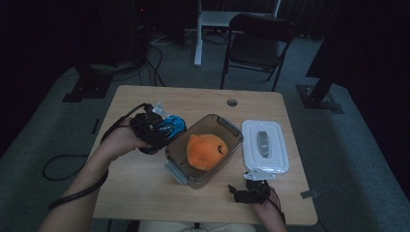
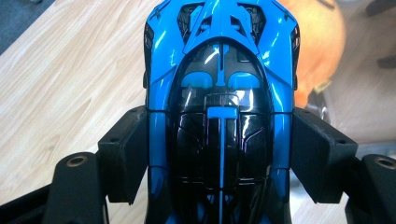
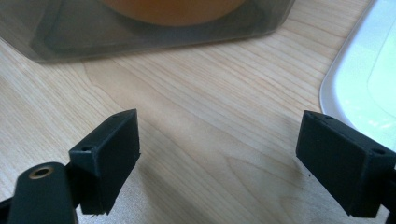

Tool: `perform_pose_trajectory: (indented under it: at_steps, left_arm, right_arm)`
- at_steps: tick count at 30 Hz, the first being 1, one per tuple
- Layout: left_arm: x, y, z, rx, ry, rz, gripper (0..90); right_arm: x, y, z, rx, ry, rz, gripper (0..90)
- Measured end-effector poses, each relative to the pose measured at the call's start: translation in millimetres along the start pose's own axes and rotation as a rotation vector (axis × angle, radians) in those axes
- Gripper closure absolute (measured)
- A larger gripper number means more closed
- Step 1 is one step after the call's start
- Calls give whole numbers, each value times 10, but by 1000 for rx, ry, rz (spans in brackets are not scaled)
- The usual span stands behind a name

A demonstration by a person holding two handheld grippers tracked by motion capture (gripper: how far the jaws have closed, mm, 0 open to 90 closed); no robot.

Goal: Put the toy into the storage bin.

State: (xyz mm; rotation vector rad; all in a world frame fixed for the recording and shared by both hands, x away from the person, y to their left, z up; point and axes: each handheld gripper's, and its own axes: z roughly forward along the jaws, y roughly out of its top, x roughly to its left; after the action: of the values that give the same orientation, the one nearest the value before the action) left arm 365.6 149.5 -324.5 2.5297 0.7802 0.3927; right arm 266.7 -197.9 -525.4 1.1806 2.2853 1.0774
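High view: left gripper carries blue toy car just beside left rim of clear container, likely to drop it in with orange plush. White lid lies off to right on worktop, leaving box open. Right gripper waits low near front edge.

Left gripper view: fingers pinch toy car by both flanks, nose toward plush.

Right gripper view: fingers spread, nothing between, hovering over worktop between container and lid.
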Motion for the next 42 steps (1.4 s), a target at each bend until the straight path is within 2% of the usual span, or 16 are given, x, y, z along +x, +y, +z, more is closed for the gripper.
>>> perform_pose_trajectory:
  at_steps: [7, 11, 12, 18, 25, 26, 28, 31, 37, 42]
  left_arm:
    - [-129, 295, 202, 24, -37, 35, 287]
    - [-195, 419, 301, 16, -61, 36, 287]
    - [-215, 450, 328, 20, -70, 49, 287]
    - [-257, 592, 537, 32, -102, 42, 287]
    - [-284, 614, 729, 50, -121, 33, 287]
    - [-285, 612, 741, 47, -121, 20, 287]
    - [-299, 609, 761, 54, -113, 29, 287]
    - [-295, 622, 802, 67, -106, 21, 286]
    - [-280, 633, 851, 66, -94, -15, 285]
    - [-336, 627, 859, 65, -123, -19, 286]
  right_arm:
    - [-17, -8, -12, -3, 0, 9, 132]
    - [-20, -10, -12, -2, 2, 9, 132]
    - [-19, -10, -11, -2, 2, 8, 132]
    - [-21, -9, -9, 0, 3, 8, 132]
    - [-29, -9, -8, 3, 13, 12, 133]
    - [-30, -9, -8, 3, 14, 12, 133]
    - [-31, -9, -9, 2, 16, 12, 133]
    - [-30, -9, -6, 7, 16, 13, 133]
    - [-27, -10, -8, 9, 18, 14, 133]
    - [-33, -6, -1, 14, 23, 14, 133]
